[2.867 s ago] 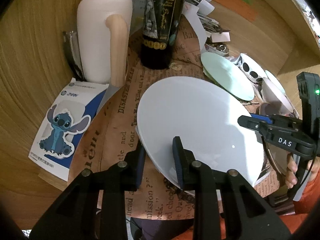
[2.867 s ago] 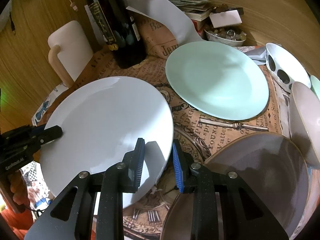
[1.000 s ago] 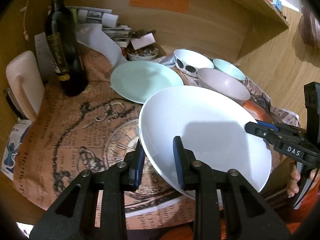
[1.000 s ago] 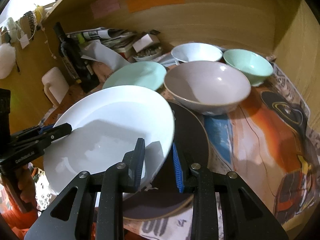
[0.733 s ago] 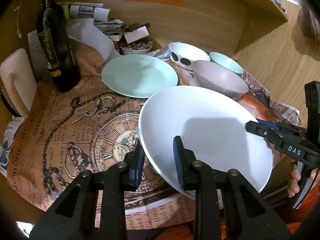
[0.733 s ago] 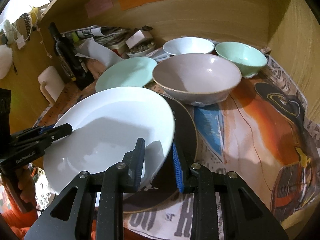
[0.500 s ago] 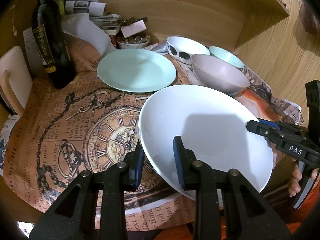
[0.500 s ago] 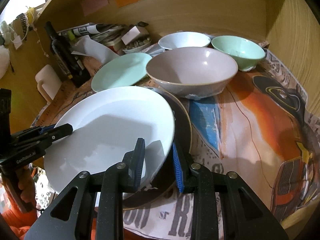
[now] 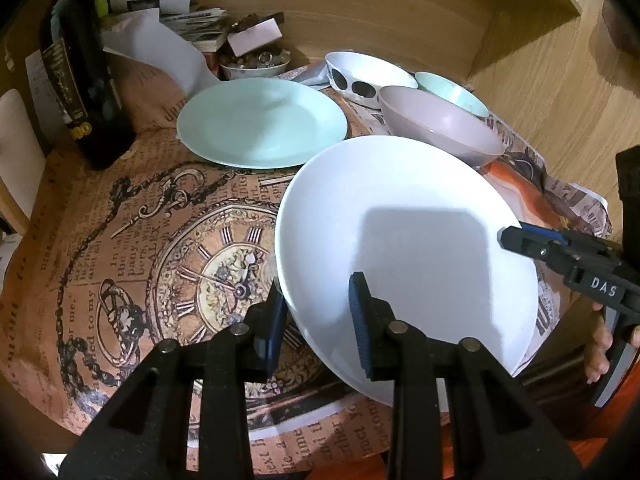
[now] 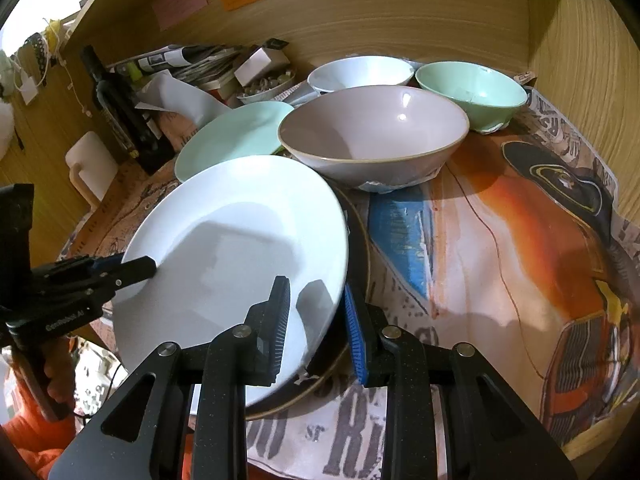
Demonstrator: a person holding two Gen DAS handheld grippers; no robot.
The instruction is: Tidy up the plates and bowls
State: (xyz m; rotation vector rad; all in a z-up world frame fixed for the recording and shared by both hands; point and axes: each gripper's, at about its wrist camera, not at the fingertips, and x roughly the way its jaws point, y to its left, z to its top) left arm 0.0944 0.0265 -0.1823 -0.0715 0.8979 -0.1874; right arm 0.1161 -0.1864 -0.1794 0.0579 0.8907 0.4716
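A large white plate (image 9: 404,240) is held by both grippers at opposite rims. My left gripper (image 9: 318,320) is shut on its near-left rim. My right gripper (image 10: 316,330) is shut on its right rim, and the plate (image 10: 236,256) sits just above a dark brown plate (image 10: 356,280) on the table. A mint plate (image 9: 262,122) lies behind. A taupe bowl (image 10: 374,134), a white spotted bowl (image 9: 366,78) and a mint bowl (image 10: 472,88) stand at the back right.
A dark wine bottle (image 9: 86,92) and a white cutting board (image 9: 16,152) stand at the left. Papers and a small dish of odds (image 9: 256,62) sit against the wooden back wall. A wooden side wall (image 10: 592,60) closes the right. Newspaper covers the table (image 9: 132,220).
Both grippers have carried the white plate from the left of the table, near the bottle, to the right and over the dark plate. It has come lower in the last second.
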